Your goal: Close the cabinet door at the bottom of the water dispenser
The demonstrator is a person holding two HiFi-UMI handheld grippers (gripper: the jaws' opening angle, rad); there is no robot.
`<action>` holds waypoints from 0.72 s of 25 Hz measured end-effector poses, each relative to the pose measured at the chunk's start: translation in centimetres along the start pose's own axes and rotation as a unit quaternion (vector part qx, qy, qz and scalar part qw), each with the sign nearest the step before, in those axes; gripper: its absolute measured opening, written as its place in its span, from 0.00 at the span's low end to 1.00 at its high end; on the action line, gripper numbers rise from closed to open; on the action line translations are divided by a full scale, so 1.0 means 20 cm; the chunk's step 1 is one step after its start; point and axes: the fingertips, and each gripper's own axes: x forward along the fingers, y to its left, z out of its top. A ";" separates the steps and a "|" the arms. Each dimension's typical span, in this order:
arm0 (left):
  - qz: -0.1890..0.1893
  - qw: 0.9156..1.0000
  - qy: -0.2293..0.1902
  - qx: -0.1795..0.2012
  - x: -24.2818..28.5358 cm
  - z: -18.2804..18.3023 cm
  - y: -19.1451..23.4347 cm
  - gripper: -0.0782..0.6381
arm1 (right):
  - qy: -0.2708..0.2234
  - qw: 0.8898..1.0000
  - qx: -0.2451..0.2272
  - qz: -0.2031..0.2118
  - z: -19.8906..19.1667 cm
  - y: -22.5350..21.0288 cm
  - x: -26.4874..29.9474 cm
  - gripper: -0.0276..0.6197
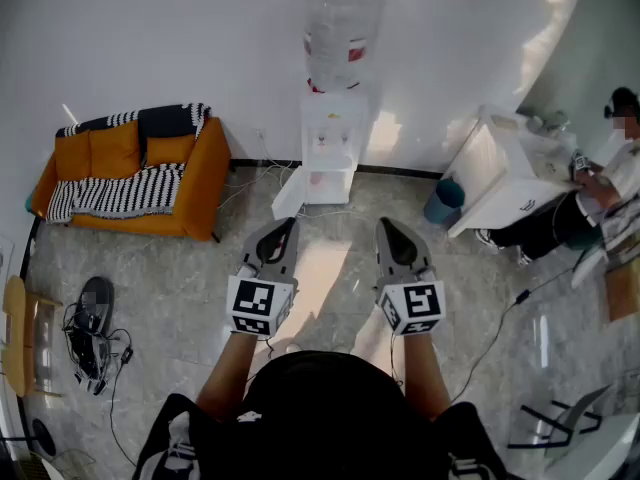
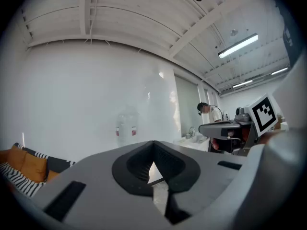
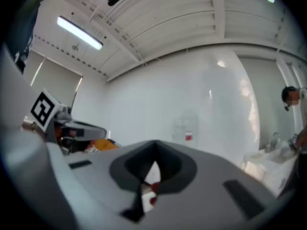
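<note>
Broadly, a grey marbled floor (image 1: 160,278) fills the head view, and it meets a plain white wall (image 1: 150,38) at the top. Against that wall on the left stands an orange sofa (image 1: 205,183) with a black-and-white striped blanket (image 1: 120,193) draped over its seat. On the right is a white table (image 1: 500,173), with a seated person (image 1: 590,203) at its far side.

Between sofa and table, against the wall, stands the white water dispenser (image 1: 330,133) with a clear water bottle (image 1: 340,28) upside down on top. Its bottom compartment is uncovered. The cabinet door (image 1: 288,196) hangs open, swung out toward the left of the picture, and its free edge points toward the person holding the grippers.

Both grippers are held level over the floor, aimed at the dispenser and well apart from it. The left gripper (image 1: 289,224) has its jaws pressed together with nothing between them, and its own view shows only floor through the small notch where they meet. The right gripper (image 1: 388,225) is likewise closed and empty. Each carries its marker cube at the back, and neither touches the door.

A blue bin (image 1: 443,201) sits on the floor just beside the table's near corner, and a tangle of black cables (image 1: 95,343) lies at the far left
</note>
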 end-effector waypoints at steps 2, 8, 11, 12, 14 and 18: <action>-0.008 1.000 0.002 -0.006 0.01 0.00 0.00 0.12 | 0.000 1.000 -0.004 0.000 0.00 0.01 0.01 0.09; -0.011 1.000 0.010 -0.012 0.02 -0.03 0.00 0.12 | -0.002 1.000 0.020 0.017 -0.01 0.02 0.01 0.09; -0.013 1.000 0.011 -0.013 0.03 -0.03 -0.02 0.12 | 0.003 1.000 0.011 0.010 -0.02 0.00 0.00 0.09; -0.014 1.000 0.011 -0.013 0.03 -0.03 -0.03 0.12 | 0.003 1.000 0.011 0.008 -0.03 0.00 0.00 0.09; -0.014 1.000 0.013 -0.011 0.04 -0.03 -0.04 0.12 | 0.004 1.000 0.014 0.006 -0.03 -0.02 0.00 0.09; -0.008 1.000 0.017 -0.013 0.05 -0.05 -0.07 0.12 | 0.007 1.000 0.018 0.007 -0.05 -0.06 -0.03 0.09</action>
